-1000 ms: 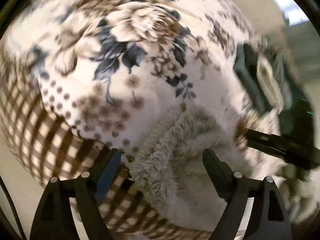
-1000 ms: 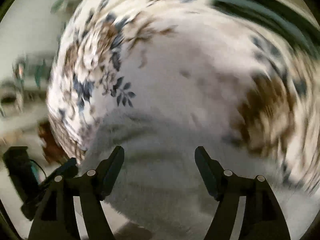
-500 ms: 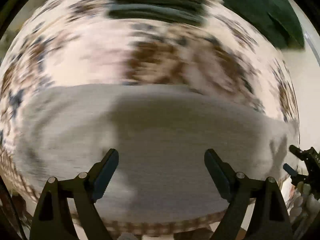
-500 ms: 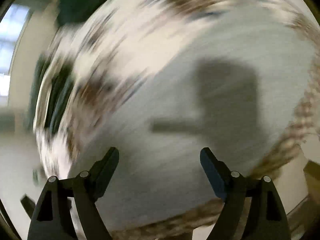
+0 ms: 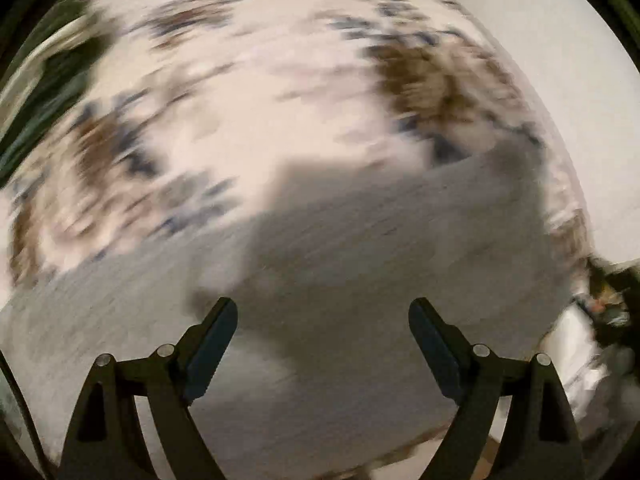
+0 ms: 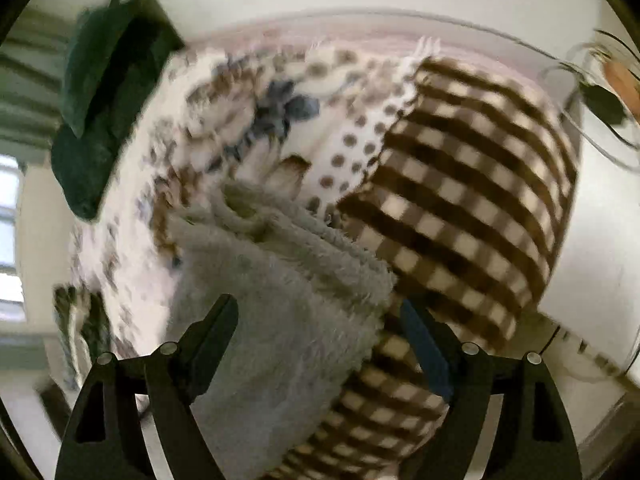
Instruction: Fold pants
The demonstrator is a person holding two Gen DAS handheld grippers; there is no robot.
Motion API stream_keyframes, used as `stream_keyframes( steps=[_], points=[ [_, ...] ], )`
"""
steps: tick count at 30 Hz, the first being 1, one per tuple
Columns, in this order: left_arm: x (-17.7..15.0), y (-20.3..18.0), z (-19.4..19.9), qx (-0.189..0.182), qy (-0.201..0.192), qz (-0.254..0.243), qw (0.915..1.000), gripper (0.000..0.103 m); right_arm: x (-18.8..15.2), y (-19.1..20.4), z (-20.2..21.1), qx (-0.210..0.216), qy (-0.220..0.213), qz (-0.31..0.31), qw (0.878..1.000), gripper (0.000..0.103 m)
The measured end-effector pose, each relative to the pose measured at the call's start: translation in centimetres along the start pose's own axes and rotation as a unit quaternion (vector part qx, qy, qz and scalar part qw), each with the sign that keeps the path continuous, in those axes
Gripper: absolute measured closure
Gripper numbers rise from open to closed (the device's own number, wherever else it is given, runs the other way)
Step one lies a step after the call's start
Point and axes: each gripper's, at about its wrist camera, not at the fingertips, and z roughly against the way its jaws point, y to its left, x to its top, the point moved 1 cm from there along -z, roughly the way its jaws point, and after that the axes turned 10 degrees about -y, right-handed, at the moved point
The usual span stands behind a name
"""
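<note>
left wrist view, blurred: the left gripper (image 5: 323, 316) is seen spread wide and empty above the grey fleecy pants (image 5: 360, 280), which are laid on a floral bedspread (image 5: 248, 92). right wrist view: the right gripper (image 6: 318, 312) is likewise held wide, nothing pinched, over the pants' (image 6: 280, 300) bunched end, bordered by brown checked cloth (image 6: 472, 208); a green cushion (image 6: 104, 96) is seen upper left.
</note>
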Motion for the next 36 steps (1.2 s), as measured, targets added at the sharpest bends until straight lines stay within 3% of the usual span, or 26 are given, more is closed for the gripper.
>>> stream_keyframes(
  steps=[2,5,9,10,11,12,13,14,15,18,23,25,28,30,32,34,35,36],
  points=[
    [3.2,-3.7,-1.9,-0.041,0.017,-0.013,0.9989,0.016,0.1,0.5,-2.0,0.004,0.035,0.019,0.999,0.018],
    [7.2,-9.1,-5.5,-0.087,0.062,-0.037,0.9935,0.016,-0.3,1.2,-3.3,0.009,0.048,0.045,0.998,0.019],
    [10.2,-13.6,-9.9,-0.091,0.116,-0.062,0.9871,0.016,-0.9,0.8,-4.0,0.011,0.051,0.036,0.998,0.021],
    [10.8,-14.4,-11.2,-0.084,0.125,-0.067,0.9863,0.016,-0.9,0.6,-4.2,0.011,0.052,0.03,0.998,0.029],
    [10.9,-14.8,-11.7,-0.077,0.13,-0.071,0.986,0.016,-1.0,0.3,-4.3,0.006,0.051,0.025,0.998,0.043],
    [11.2,-15.2,-12.3,-0.076,0.129,-0.073,0.986,0.021,-1.1,0.0,-4.3,0.005,0.05,0.016,0.999,0.051],
    [11.3,-15.6,-12.5,-0.089,0.124,-0.072,0.9856,0.05,-1.1,-0.4,-4.3,0.007,0.049,0.009,0.999,0.07],
    [11.5,-15.7,-12.6,-0.09,0.122,-0.075,0.9856,0.071,-1.2,-0.7,-4.3,0.01,0.045,-0.003,0.999,0.082],
    [11.5,-15.9,-12.4,-0.092,0.12,-0.076,0.9855,0.085,-1.2,-1.0,-3.9,0.015,0.036,-0.012,0.999,0.082],
    [11.7,-17.0,-11.6,-0.105,0.094,-0.091,0.9859,0.092,-1.4,-0.8,-2.5,0.014,0.007,-0.002,1.0,0.086],
    [12.7,-19.7,-8.7,-0.136,0.053,-0.108,0.9834,0.094,-1.6,-0.7,0.5,0.025,-0.027,-0.004,0.999,0.088],
    [13.5,-21.1,-8.6,-0.147,0.046,-0.111,0.9818,0.099,-1.3,-0.9,1.5,0.025,-0.036,-0.011,0.999,0.088],
    [14.3,-23.3,-10.1,-0.145,0.04,-0.129,0.9802,0.099,-0.7,-1.7,1.9,0.002,-0.046,-0.01,0.999,0.093],
    [14.4,-23.7,-11.3,-0.14,0.055,-0.136,0.9793,0.099,-0.2,-3.2,1.1,-0.002,-0.028,-0.024,0.999,0.093],
    [14.4,-23.2,-10.9,-0.137,0.059,-0.136,0.9794,0.097,0.3,-5.3,0.0,0.027,0.018,-0.077,0.997,0.092],
    [14.7,-21.6,-9.3,-0.139,0.049,-0.128,0.9807,0.079,0.7,-6.0,0.4,0.049,0.023,-0.087,0.995,0.089],
    [14.9,-20.8,-8.8,-0.139,0.049,-0.12,0.9818,0.072,0.7,-5.9,0.7,0.046,0.024,-0.078,0.996,0.08],
    [15.0,-19.8,-8.4,-0.137,0.052,-0.108,0.9832,0.058,0.7,-5.8,0.9,0.048,0.028,-0.07,0.996,0.073]
  ],
)
